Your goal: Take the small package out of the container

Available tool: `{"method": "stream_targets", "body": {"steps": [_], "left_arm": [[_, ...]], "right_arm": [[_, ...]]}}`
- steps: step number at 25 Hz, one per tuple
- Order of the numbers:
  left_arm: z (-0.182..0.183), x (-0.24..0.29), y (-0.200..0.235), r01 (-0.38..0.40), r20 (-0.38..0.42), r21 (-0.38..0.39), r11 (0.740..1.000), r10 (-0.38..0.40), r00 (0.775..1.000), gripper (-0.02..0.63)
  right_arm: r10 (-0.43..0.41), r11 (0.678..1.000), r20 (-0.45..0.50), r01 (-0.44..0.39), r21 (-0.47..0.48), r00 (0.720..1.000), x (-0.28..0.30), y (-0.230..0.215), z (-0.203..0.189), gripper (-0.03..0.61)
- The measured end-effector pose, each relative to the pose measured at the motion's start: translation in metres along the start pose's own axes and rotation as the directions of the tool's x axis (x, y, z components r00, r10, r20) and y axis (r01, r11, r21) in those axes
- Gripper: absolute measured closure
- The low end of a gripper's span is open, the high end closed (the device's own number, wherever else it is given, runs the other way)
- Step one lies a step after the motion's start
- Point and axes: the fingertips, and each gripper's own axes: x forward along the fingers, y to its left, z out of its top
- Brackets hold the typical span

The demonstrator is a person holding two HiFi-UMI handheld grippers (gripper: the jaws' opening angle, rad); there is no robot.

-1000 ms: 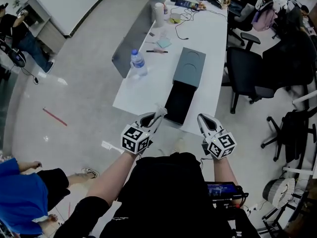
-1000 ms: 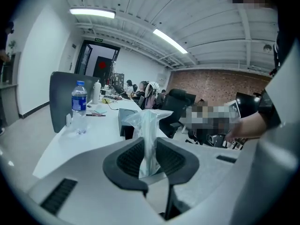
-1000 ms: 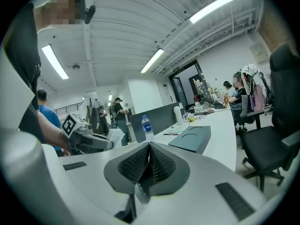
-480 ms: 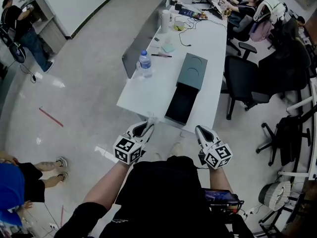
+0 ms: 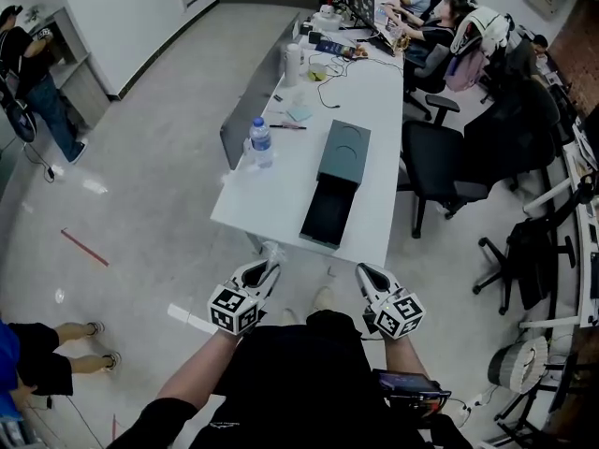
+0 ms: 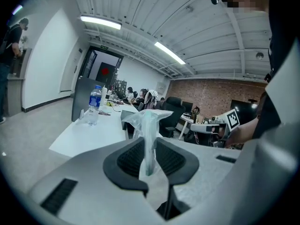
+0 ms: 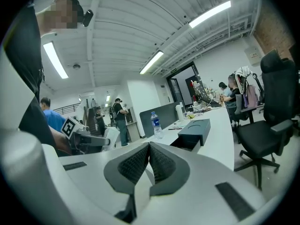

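My left gripper [image 5: 269, 264] is shut on a small clear plastic package [image 5: 272, 250], held in the air short of the table's near edge. In the left gripper view the package [image 6: 147, 125] stands pinched between the black pads [image 6: 130, 158] and sticks up above them. The dark container [image 5: 328, 215] lies open on the white table [image 5: 267, 204], with its grey part [image 5: 343, 152] behind it. My right gripper [image 5: 365, 273] hangs beside the left one, away from the table. Its jaws [image 7: 149, 159] are shut with nothing between them, and the container [image 7: 195, 130] shows beyond.
A water bottle [image 5: 261, 142] stands at the table's left edge, with pens, paper and cups farther back. Black office chairs [image 5: 438, 162] line the right side. People sit at the far end of the table; one person [image 5: 37, 73] stands at the far left.
Both grippers have drawn back from the table's near edge toward the body, and the view has backed away. The left gripper still holds the package.
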Motion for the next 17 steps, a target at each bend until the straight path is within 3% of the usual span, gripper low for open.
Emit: {"method": "stream_targets", "body": {"steps": [17], "left_arm": [[-0.014,0.007,-0.03,0.1,-0.048,0.022,0.995,-0.099,0.994,0.537]], "right_arm": [[-0.053,0.998,0.02,0.053,0.015,0.998,-0.033,0.01,-0.012,0.552]]}}
